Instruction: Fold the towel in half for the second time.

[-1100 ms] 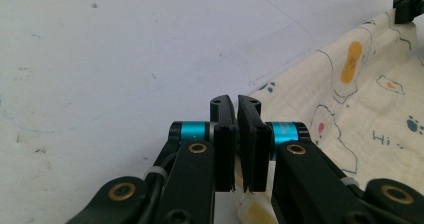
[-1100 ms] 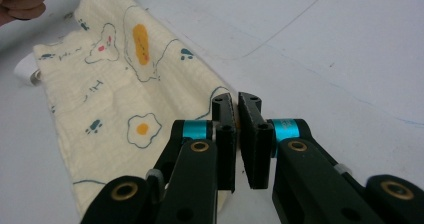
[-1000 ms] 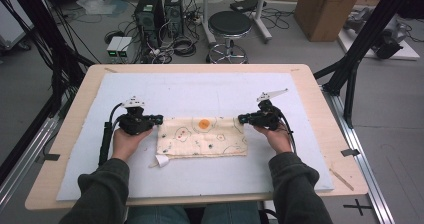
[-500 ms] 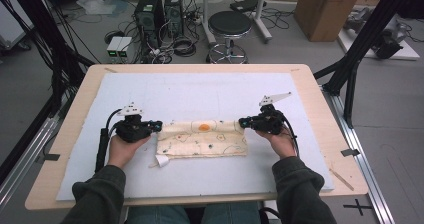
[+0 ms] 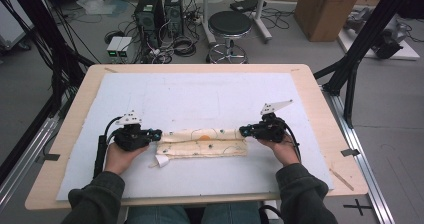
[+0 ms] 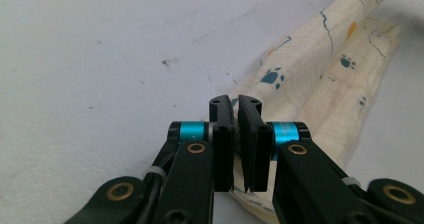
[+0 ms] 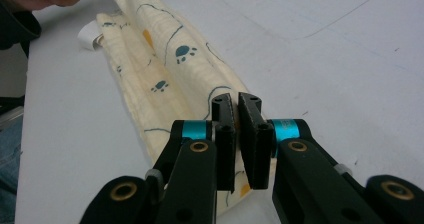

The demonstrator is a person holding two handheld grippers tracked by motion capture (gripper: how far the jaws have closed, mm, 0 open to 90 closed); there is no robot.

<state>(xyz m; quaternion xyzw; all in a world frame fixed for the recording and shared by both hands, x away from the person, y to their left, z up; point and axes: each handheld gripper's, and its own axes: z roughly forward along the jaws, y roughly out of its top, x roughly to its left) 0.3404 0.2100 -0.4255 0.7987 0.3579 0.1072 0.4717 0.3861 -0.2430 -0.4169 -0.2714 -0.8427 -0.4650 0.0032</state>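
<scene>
Left gripper view alone shows tongs [image 6: 236, 106] pinching cloth [image 6: 320, 69].

no readable text, labels, numbers

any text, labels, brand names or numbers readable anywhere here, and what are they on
No text can be read anywhere.
The cloth carries paw prints and line drawings, no words.
The white tag at its left end is too small to read.
The cardboard box has a dark mark, too blurred to make out.
Both tongs, left and right, show no markings.
</scene>
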